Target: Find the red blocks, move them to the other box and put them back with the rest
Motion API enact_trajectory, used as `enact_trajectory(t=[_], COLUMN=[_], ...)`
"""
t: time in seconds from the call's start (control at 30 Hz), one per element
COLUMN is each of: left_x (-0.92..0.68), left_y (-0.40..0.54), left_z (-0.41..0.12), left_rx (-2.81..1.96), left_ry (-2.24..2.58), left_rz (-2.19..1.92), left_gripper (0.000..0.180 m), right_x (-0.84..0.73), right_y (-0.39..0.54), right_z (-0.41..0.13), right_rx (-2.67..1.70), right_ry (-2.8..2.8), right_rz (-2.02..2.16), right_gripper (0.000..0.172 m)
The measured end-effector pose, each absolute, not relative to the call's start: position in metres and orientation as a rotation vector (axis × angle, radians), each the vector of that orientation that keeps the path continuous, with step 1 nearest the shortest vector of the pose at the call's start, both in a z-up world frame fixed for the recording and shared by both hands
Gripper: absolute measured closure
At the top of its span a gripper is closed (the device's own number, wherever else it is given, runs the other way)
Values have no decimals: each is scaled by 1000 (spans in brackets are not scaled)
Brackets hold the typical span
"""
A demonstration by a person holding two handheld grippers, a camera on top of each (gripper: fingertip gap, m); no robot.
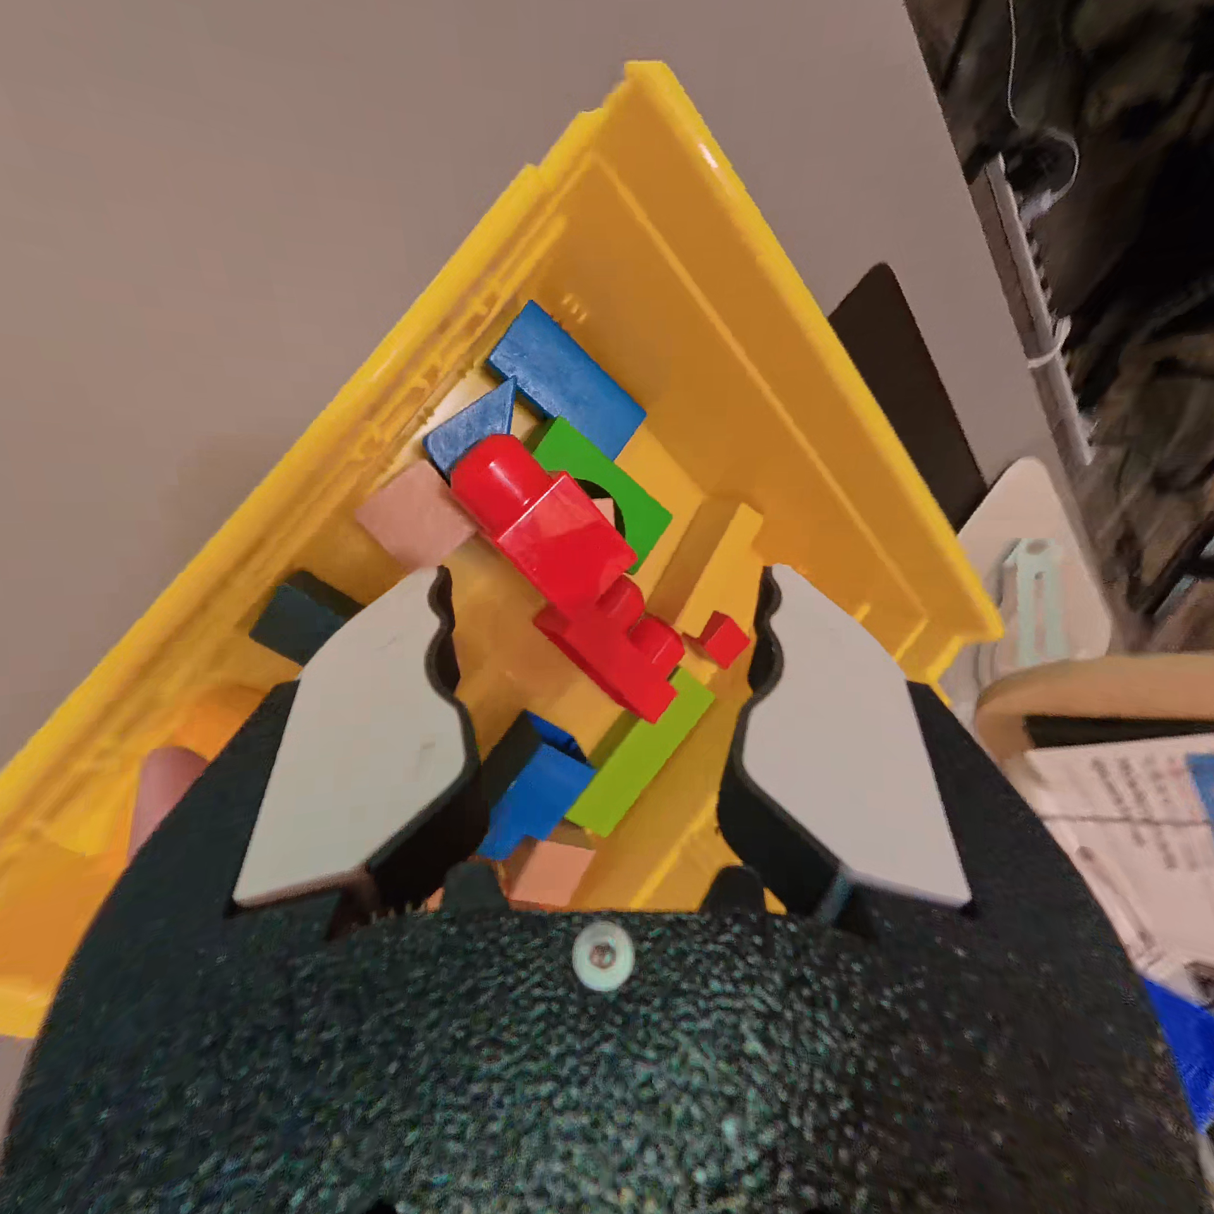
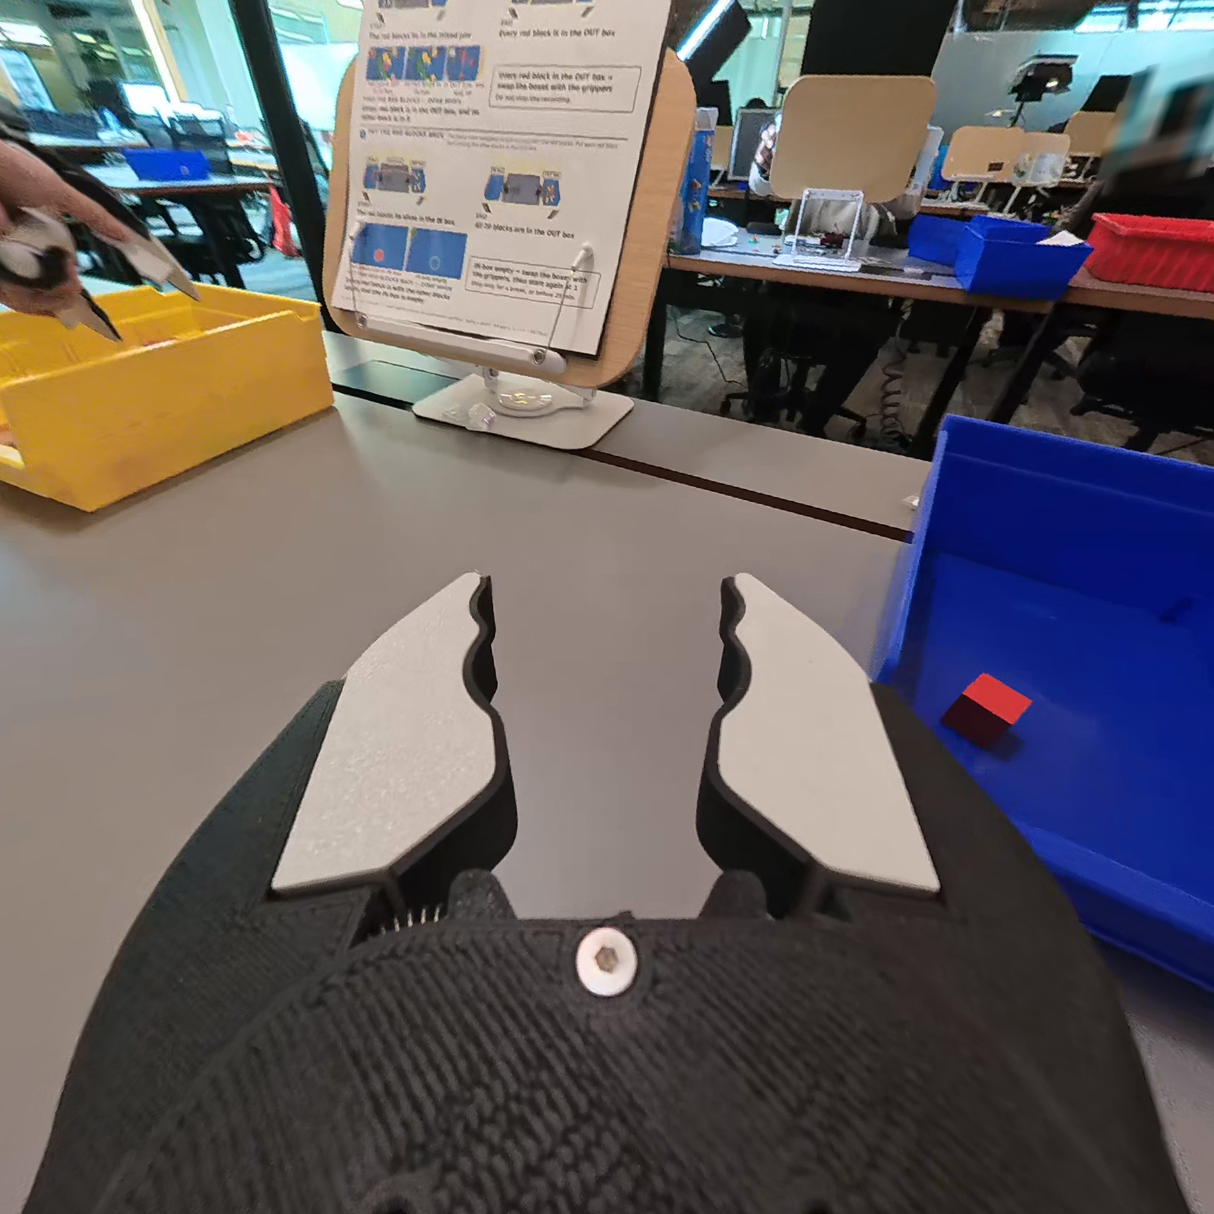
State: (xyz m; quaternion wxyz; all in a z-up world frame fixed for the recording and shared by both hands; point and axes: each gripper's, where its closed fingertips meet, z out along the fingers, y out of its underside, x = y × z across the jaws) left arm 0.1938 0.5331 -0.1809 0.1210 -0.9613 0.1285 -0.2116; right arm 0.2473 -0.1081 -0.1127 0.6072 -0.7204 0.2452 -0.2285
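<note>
In the left wrist view my left gripper (image 1: 604, 581) is open over the yellow box (image 1: 755, 315). Below and between its fingers lie a big red block (image 1: 545, 525), a flat red studded block (image 1: 617, 657) and a small red cube (image 1: 722, 638); neither pad touches them. They rest among blue, green and pink blocks. In the right wrist view my right gripper (image 2: 604, 591) is open and empty over the grey table (image 2: 328, 591). The blue box (image 2: 1064, 525) at its right holds one red cube (image 2: 985, 709). The left gripper (image 2: 148, 309) also shows there, over the yellow box (image 2: 164, 394).
A stand with a printed sheet (image 2: 499, 197) is at the back of the table between the two boxes. A dark seam (image 2: 755, 493) runs across the table. Other desks with blue and red bins (image 2: 1018, 256) lie beyond.
</note>
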Motion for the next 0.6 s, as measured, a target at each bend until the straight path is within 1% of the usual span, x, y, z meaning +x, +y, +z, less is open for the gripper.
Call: enact_trajectory(t=[0.13, 0.4, 0.53, 0.6], left_x=[194, 185, 190, 190], left_y=[526, 529, 532, 532], left_z=[-193, -215, -221, -222], left_rx=[-2879, -2917, -2921, -2922], left_ry=[194, -48, -59, -42], left_rz=[-528, -407, -413, -405], left_gripper=[97, 110, 115, 124], right_x=[246, 248, 252, 252], right_y=[-107, -122, -127, -128], right_z=[-119, -117, -119, -121], right_rx=[-1684, -1653, -1649, -1652], right_ry=[558, 585, 604, 609], right_rz=[-483, -469, -459, -451], right_gripper=[104, 104, 104, 104])
